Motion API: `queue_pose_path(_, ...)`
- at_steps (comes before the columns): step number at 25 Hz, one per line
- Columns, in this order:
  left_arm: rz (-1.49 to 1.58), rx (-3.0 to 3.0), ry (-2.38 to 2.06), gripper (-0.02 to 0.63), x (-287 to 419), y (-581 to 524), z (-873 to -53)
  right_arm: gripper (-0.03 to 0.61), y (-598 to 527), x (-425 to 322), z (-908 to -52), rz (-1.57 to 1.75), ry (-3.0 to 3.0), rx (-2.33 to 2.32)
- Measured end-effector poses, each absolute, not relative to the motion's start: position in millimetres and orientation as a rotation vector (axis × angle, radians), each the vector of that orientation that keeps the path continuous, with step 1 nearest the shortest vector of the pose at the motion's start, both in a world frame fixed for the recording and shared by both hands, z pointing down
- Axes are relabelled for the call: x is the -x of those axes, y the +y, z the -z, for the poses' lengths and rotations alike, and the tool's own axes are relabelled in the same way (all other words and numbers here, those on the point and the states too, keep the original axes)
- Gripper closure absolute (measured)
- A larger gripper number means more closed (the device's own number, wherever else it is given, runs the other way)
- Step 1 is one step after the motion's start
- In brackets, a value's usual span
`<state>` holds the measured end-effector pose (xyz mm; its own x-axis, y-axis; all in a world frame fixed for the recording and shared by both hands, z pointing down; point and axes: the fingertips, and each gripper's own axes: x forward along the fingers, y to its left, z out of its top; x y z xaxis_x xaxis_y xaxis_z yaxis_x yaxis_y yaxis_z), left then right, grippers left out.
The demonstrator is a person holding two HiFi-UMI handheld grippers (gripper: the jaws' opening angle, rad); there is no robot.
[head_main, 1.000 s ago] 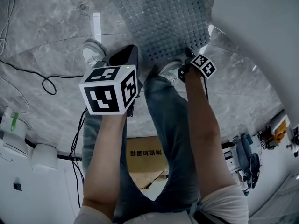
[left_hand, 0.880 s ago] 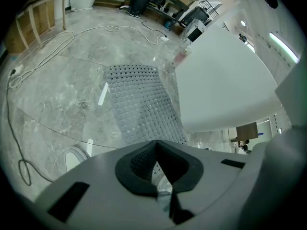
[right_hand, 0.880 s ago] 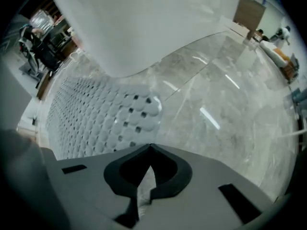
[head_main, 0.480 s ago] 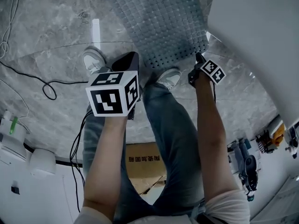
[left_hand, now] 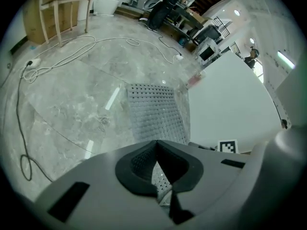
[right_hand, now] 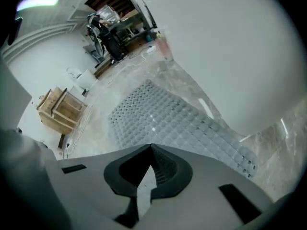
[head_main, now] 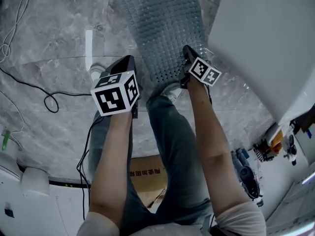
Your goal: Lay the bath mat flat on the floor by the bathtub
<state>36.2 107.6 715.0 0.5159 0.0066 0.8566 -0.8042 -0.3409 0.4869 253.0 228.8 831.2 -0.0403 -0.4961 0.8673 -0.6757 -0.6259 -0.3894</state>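
We see the bath mat (head_main: 162,28), a grey sheet of small raised squares pierced with holes, spread on the grey marble floor (head_main: 49,97). Its long right edge runs just beside the white bathtub (head_main: 266,43), with a thin strip of floor between them. Its near end reaches the person's shoe (head_main: 170,90), and its far end runs out of the head view at the top.

The left gripper (head_main: 129,59) points steeply down at the near left corner of the mat, with its tip just off the mat's left edge, over bare floor. In the left gripper view its two dark pads meet at the tip and nothing sits between them; we only see the mat through the gap behind them. The right gripper (head_main: 187,48) points down at the near right part of the mat, close to the tub wall. Its jaws are likewise closed together and empty, and the mat lies beyond them, apart from the pads.

Each gripper carries its marker cube, the left one facing us large in the head view. A black cable (head_main: 29,80) loops over the floor well to the left of the mat. A cardboard box (head_main: 147,173) stands near, behind the person's legs, in blue jeans (head_main: 172,141)
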Motion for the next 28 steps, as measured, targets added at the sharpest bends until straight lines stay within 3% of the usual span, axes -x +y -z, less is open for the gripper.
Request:
queue_pose_path(13,-0.865,-1.557,-0.837,0.597,51.7,-0.1,-743.8,0.557,-31.7,-181.6,-796.2,-1.424,-1.593,-1.798)
queue_pose_path(28,-0.908,-1.649,-0.877,0.597,69.6,-166.6,-786.7,0.555,-163.2,-168.5,-944.8,-1.557,-1.534,-1.643)
